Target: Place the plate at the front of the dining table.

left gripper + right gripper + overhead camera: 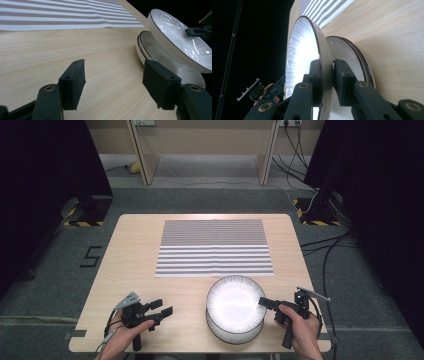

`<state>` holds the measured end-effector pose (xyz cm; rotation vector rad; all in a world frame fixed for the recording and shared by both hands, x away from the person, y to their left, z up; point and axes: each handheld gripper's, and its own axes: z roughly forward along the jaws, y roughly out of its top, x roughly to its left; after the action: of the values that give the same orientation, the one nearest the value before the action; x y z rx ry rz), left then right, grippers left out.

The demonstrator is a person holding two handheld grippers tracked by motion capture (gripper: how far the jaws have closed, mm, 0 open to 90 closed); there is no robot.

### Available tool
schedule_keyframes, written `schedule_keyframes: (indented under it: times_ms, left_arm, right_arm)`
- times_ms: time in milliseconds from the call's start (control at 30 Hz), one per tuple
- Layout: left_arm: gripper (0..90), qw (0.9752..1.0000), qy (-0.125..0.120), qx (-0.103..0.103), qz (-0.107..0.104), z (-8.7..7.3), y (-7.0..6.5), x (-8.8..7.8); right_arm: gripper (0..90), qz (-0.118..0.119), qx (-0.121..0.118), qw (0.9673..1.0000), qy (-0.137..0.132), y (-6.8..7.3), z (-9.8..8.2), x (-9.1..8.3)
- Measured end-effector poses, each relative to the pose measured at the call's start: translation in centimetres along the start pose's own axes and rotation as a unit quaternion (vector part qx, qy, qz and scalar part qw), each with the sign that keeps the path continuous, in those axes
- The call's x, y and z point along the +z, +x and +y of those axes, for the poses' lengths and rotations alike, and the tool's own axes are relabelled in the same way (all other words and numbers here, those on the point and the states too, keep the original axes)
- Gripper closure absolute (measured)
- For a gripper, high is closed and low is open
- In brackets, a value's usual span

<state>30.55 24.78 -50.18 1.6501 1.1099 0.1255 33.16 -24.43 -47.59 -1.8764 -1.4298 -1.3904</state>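
Note:
A white bowl with a dark rim [234,299] hangs tilted just above the bowls stacked under it [235,334] at the table's front. My right gripper [263,302] is shut on its right rim. In the right gripper view the jaws [327,72] clamp the rim of this top bowl [302,50], one pad inside and one outside, with the lower bowl [348,55] behind. My left gripper [162,308] stands open over bare wood at the front left. In the left gripper view its pads [113,75] hold nothing, and the top bowl [175,37] sits to the right above the stack [150,47].
A grey-and-white striped placemat [214,247] lies flat on the far half of the light wooden table [135,265]. Dark curtains, stands and floor cables surround the table. Bare wood lies between the placemat and my left gripper.

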Motion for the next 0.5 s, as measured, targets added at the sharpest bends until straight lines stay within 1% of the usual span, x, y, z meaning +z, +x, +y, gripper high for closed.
schedule_keyframes:
  times_ms: [333, 433, 500]
  left_arm:
    - [34.0, 0.9999, -0.004, -0.009, 0.004, -0.38, 0.45, 0.02]
    - [34.1, 0.9999, -0.002, -0.008, 0.007, -0.51, 0.52, 0.05]
    - [34.1, 0.9999, -0.003, -0.008, 0.007, -0.54, 0.56, 0.06]
  right_arm:
    - [76.7, 0.001, 0.001, 1.0, -0.004, 0.36, 0.49, 0.18]
    - [76.6, 0.002, -0.001, 1.0, -0.005, 0.46, 0.67, 0.17]
    - [76.5, 0.005, 0.004, 1.0, -0.007, 0.66, 0.99, 0.12]
